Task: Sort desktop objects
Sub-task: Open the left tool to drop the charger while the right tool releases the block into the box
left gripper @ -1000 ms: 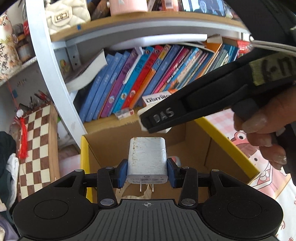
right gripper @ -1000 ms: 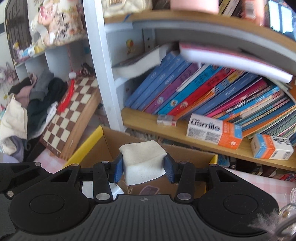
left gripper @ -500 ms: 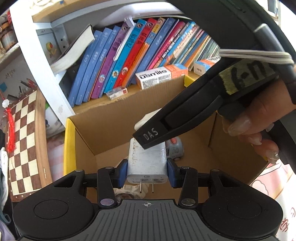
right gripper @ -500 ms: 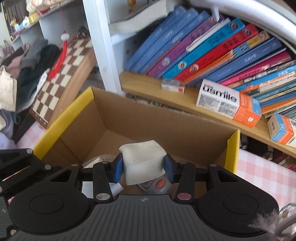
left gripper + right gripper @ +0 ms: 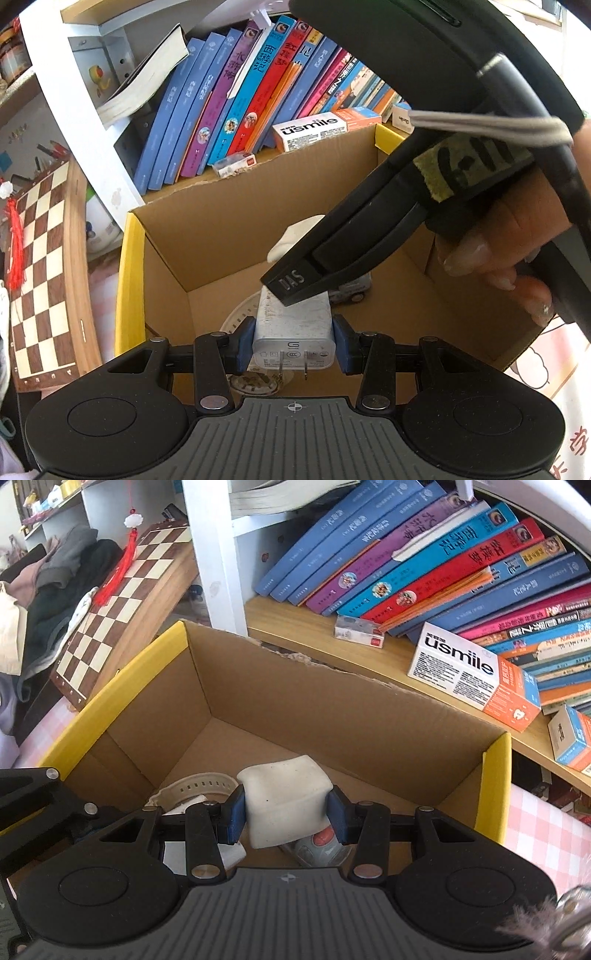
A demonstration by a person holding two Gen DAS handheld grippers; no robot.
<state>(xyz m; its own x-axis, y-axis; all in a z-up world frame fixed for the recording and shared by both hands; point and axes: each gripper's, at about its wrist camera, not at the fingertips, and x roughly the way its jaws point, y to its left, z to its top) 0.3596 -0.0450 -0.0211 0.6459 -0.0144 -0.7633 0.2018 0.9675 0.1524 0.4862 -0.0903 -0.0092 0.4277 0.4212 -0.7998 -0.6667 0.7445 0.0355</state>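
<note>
Sorting partly done: watch strap and small toy already inside cardboard box. Left gripper clamped on white charger, right gripper squeezing white sponge block, both above box, not yet released. Box floor mostly hidden; tabletop leftovers out of view.

Matt brown cardboard box; scuffed white plastic charger; glossy book covers.
</note>
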